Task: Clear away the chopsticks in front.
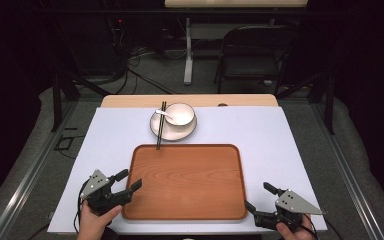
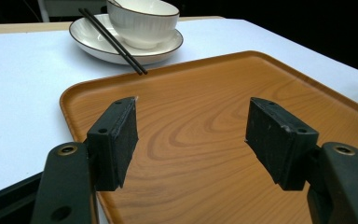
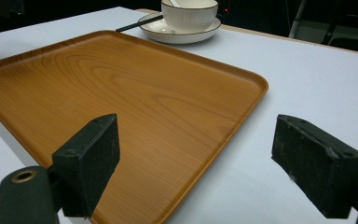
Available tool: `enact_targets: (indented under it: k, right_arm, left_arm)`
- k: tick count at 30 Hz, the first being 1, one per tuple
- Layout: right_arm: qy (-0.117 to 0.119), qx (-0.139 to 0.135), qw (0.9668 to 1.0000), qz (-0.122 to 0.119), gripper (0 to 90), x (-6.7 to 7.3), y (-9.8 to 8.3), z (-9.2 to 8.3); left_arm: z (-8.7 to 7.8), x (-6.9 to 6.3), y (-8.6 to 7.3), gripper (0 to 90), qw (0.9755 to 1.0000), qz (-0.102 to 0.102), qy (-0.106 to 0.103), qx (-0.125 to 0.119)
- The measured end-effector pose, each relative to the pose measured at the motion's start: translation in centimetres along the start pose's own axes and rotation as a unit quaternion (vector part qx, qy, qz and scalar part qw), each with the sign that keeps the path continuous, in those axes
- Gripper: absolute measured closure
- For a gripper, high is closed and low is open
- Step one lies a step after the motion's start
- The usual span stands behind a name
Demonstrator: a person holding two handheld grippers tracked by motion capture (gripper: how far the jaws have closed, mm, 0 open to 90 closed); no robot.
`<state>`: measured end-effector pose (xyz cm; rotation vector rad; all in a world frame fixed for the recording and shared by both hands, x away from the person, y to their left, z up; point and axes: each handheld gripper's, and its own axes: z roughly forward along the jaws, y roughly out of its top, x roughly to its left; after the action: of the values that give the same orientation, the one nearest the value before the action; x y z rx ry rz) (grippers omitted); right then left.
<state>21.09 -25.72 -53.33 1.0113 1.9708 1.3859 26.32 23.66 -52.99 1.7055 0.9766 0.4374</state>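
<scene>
nothing moved yet: tray point(image 1: 185, 182) sits bare at the near edge, between left gripper point(image 1: 128, 182) and right gripper point(image 1: 259, 196), both released and gaping, holding nothing. bowl point(image 1: 179, 114), plate point(image 1: 156, 126) and chopsticks point(image 1: 160, 127) wait just behind the tray, all loading left

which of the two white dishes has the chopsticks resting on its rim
The flat plate, not the bowl standing on it: the black chopsticks cross its left rim, tips reaching the tray.
</scene>
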Motion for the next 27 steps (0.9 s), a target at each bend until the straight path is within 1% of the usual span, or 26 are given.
enact_targets:
  k: [3, 5, 7, 8, 9, 11, 12, 13, 15, 17, 18, 19, 20, 21, 22, 24, 26, 27]
  right_arm:
    - [-0.001, -0.001, 1.0, 0.0, 14.6, 0.0, 0.0, 0.0]
    - [0.001, 0.0, 1.0, -0.001, 14.6, 0.0, 0.0, 0.0]
    - [0.003, 0.001, 1.0, 0.0, 14.6, 0.1, 0.0, 0.1]
    - [0.003, 0.001, 1.0, -0.001, 14.6, 0.1, 0.1, 0.1]
    - [0.003, 0.002, 1.0, -0.002, 14.6, 0.1, 0.1, 0.1]
    - [0.004, 0.002, 1.0, -0.003, 14.6, 0.1, 0.1, 0.1]
    - [0.004, 0.003, 1.0, -0.002, 14.6, 0.1, 0.1, 0.1]
    - [0.003, 0.002, 1.0, -0.002, 14.6, 0.1, 0.1, 0.1]
    - [0.002, 0.001, 1.0, 0.0, 14.6, 0.1, 0.1, 0.1]
    - [0.001, 0.002, 1.0, -0.002, 14.6, 0.1, 0.1, 0.2]
    - [0.002, 0.002, 1.0, -0.003, 14.6, 0.1, 0.1, 0.2]
    - [0.002, 0.002, 1.0, -0.003, 14.6, 0.1, 0.1, 0.2]
    - [0.002, 0.002, 1.0, -0.003, 14.6, 0.1, 0.1, 0.2]
    - [0.001, 0.002, 1.0, -0.002, 14.6, 0.1, 0.1, 0.2]
    - [0.001, 0.001, 1.0, -0.001, 14.6, 0.1, 0.1, 0.2]
    - [-0.001, 0.0, 1.0, 0.001, 14.6, 0.1, 0.1, 0.2]
    - [-0.001, 0.001, 1.0, 0.001, 14.6, 0.1, 0.1, 0.1]
    - [-0.001, 0.001, 1.0, 0.001, 14.6, 0.1, 0.1, 0.1]
  left_arm:
    - [0.0, 0.1, 0.0, 34.0, 1.0, -0.002, -0.003, 0.002]
    - [0.0, 0.1, 0.0, 33.9, 0.9999, -0.007, -0.004, 0.006]
    - [0.0, 0.1, 0.0, 34.0, 0.9999, -0.014, -0.003, 0.006]
    - [0.0, 0.1, 0.0, 34.0, 0.9999, -0.014, -0.003, 0.006]
    - [-0.1, 0.2, 0.0, 34.0, 0.9997, -0.022, -0.006, 0.01]
    - [0.0, 0.3, 0.1, 34.0, 0.9994, -0.033, -0.009, 0.01]
    - [0.0, 0.3, 0.1, 34.0, 0.9994, -0.033, -0.009, 0.01]
    - [0.0, 0.4, 0.2, 34.0, 0.9993, -0.037, -0.008, 0.009]
    - [0.3, 0.6, 0.5, 33.9, 0.9988, -0.047, 0.0, 0.015]
    - [0.8, 0.8, 0.8, 33.9, 0.9979, -0.061, -0.006, 0.02]
    - [0.8, 0.8, 0.8, 33.9, 0.9979, -0.061, -0.006, 0.02]
    - [1.3, 1.2, 1.3, 33.8, 0.9972, -0.07, -0.007, 0.026]
    - [1.3, 1.2, 1.3, 33.2, 0.9972, -0.07, -0.007, 0.026]
    - [1.6, 1.4, 1.6, 31.9, 0.9968, -0.074, -0.008, 0.03]
    - [2.3, 1.8, 2.3, 31.2, 0.9957, -0.085, -0.009, 0.037]
    - [2.9, 2.2, 3.2, 30.7, 0.9946, -0.096, -0.013, 0.039]
    - [3.6, 2.6, 4.1, 28.4, 0.9943, -0.096, -0.015, 0.044]
    - [3.8, 2.8, 4.5, 28.0, 0.9944, -0.095, -0.016, 0.042]
